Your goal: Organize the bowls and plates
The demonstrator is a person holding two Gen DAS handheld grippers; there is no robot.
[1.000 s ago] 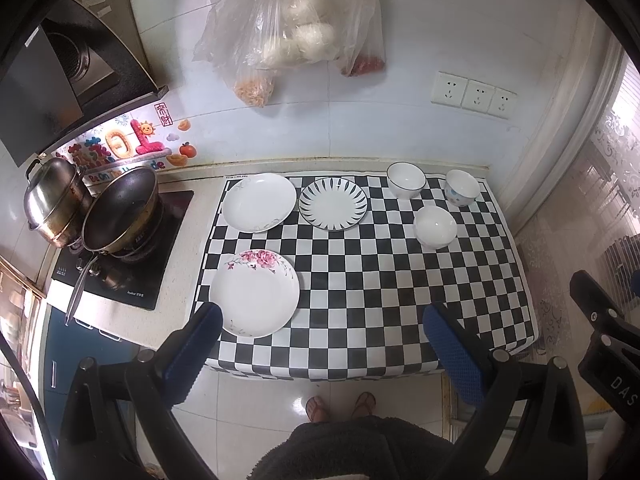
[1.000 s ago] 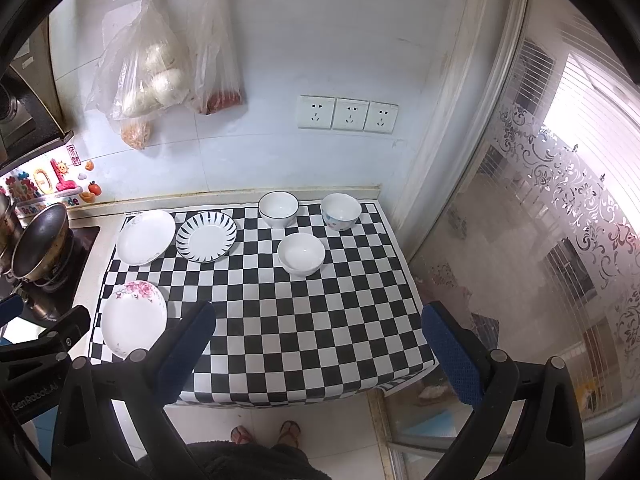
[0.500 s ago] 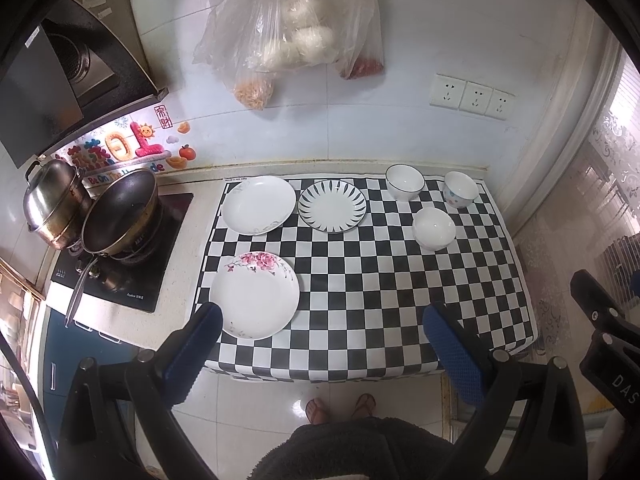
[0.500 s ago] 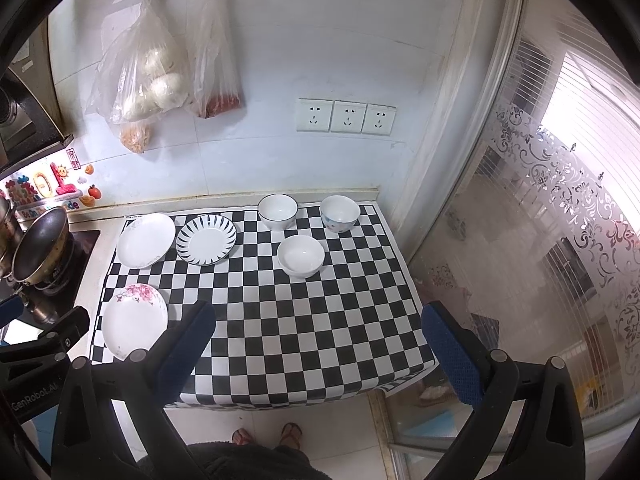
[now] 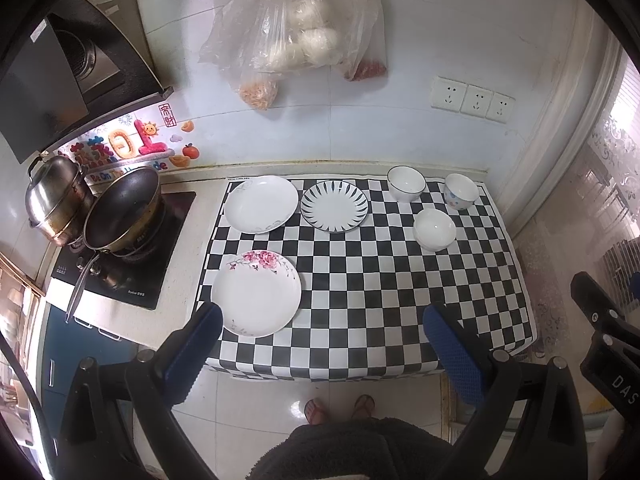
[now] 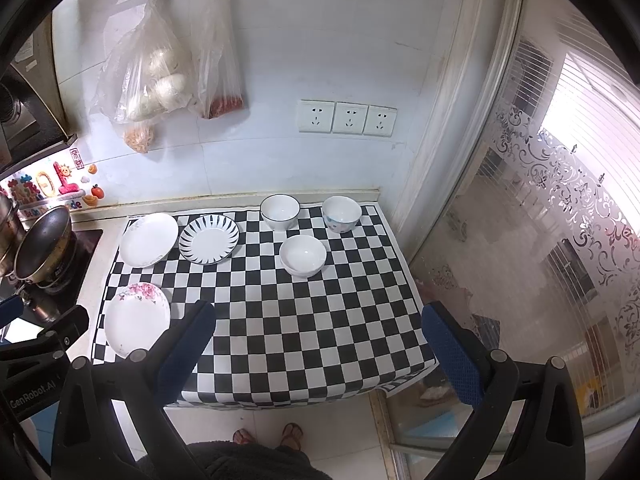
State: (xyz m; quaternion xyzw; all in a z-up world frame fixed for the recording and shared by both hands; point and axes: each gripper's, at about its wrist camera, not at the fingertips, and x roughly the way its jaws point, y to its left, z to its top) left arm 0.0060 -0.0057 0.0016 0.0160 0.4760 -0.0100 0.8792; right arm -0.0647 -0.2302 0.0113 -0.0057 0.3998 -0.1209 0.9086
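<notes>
Jaws wide, both grippers above plates, bowls.

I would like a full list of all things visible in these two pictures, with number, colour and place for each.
plates: 3, white (one plain, one with dark stripes, one with pink flowers), left half of the cloth
bowls: 3, white, right rear of the cloth
checkered cloth: 1, black and white, on the counter
wok: 1, dark, on the stove at left
steel pot: 1, silver, behind the wok
plastic bags: several, clear, with food, hanging on the wall
wall sockets: 3, white, wall above the bowls
left gripper: 1, black with blue pads, open, above the counter's front edge
right gripper: 1, same, open
person's feet: 2, in sandals, on the floor
</notes>
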